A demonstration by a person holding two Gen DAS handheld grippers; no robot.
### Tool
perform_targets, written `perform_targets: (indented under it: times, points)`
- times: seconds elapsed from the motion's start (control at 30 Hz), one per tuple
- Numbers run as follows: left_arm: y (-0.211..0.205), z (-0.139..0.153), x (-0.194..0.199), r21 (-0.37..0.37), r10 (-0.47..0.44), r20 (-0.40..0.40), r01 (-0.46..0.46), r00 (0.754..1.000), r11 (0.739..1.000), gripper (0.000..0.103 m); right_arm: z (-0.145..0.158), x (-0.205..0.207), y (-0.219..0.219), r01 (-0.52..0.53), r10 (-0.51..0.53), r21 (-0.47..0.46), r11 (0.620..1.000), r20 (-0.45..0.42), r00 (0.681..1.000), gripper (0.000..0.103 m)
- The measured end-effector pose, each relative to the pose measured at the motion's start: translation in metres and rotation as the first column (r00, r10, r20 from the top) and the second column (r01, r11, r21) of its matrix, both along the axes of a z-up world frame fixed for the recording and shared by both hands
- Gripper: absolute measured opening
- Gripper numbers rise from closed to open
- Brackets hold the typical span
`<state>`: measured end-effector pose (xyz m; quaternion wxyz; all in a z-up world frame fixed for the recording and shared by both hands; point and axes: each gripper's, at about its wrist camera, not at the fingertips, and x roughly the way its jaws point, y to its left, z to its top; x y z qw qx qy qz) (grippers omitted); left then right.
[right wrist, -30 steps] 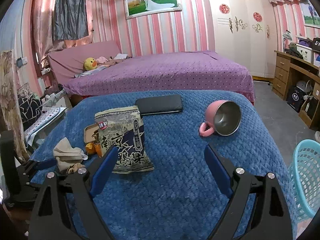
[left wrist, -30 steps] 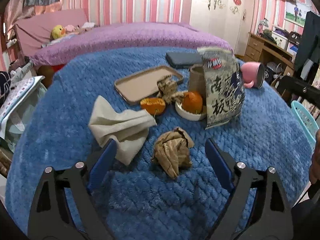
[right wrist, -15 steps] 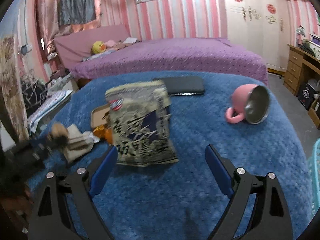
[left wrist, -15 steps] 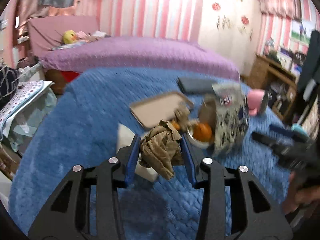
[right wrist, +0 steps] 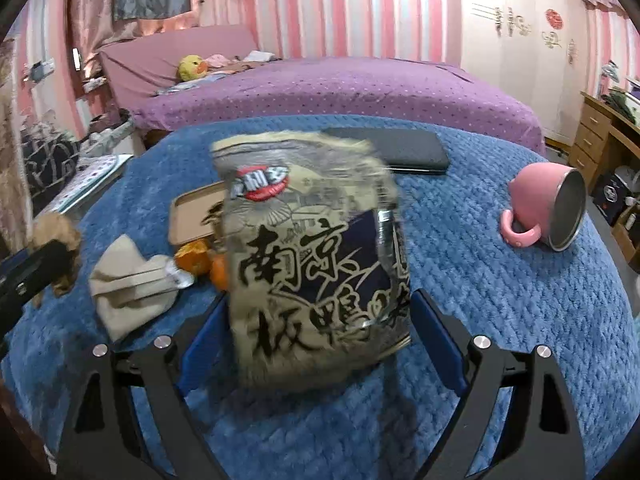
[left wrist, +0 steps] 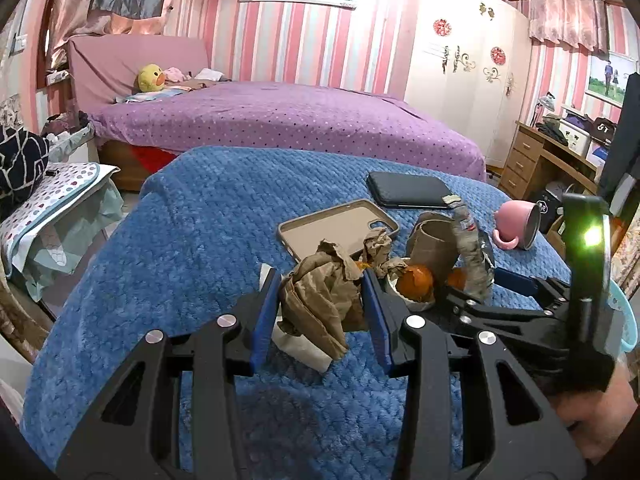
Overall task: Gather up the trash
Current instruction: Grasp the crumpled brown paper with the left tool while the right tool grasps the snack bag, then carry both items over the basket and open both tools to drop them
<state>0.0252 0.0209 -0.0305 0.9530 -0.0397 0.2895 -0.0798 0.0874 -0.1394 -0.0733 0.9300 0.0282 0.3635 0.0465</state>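
Observation:
My left gripper [left wrist: 320, 308] is shut on a crumpled brown paper wad [left wrist: 320, 300] and holds it a little above the blue blanket [left wrist: 200, 248]. In the right wrist view the same wad [right wrist: 56, 236] shows blurred at the far left. A snack bag [right wrist: 316, 248] with large black characters stands upright between the fingers of my right gripper [right wrist: 320, 320], which is open around its lower part. From the left wrist the bag [left wrist: 468, 256] appears edge-on, with the right gripper [left wrist: 480, 288] beside it. A beige napkin [right wrist: 128, 284] and orange peels [right wrist: 196, 260] lie left of the bag.
A tan phone case [left wrist: 332, 232], a cardboard tube [left wrist: 432, 240] and a white bowl [left wrist: 408, 300] with peel crowd the middle. A black flat device [right wrist: 400, 152] lies behind the bag, and a tipped pink mug [right wrist: 548, 208] to the right. A turquoise basket [left wrist: 624, 320] stands off the right edge.
My left gripper closed on the brown paper wad and lifted it off the blanket. My right gripper moved forward and down until its fingers flank the snack bag.

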Motion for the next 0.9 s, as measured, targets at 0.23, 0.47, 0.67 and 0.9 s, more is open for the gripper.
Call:
perform_targets:
  times: [0.23, 0.47, 0.67, 0.9]
  points:
    - [-0.001, 0.001, 0.000, -0.002, -0.001, 0.001, 0.001, 1.000, 1.000, 0.040, -0.003, 0.004, -0.007, -0.009, 0.010, 0.030, 1.000, -0.024, 1.000, 0.086]
    - [0.000, 0.000, 0.002, -0.010, 0.002, 0.007, -0.002, 1.000, 1.000, 0.040, 0.001, -0.006, -0.025, -0.028, 0.029, 0.024, 0.999, -0.035, 0.999, 0.023]
    - [-0.006, 0.003, -0.001, -0.004, -0.011, 0.019, 0.011, 1.000, 1.000, 0.040, 0.025, -0.031, -0.044, -0.037, 0.033, 0.055, 0.998, 0.056, 0.998, 0.020]
    - [-0.021, 0.013, -0.006, -0.017, -0.036, 0.043, 0.037, 0.998, 0.999, 0.040, 0.050, -0.058, -0.072, -0.052, 0.034, 0.128, 0.990, 0.143, 0.989, 0.020]
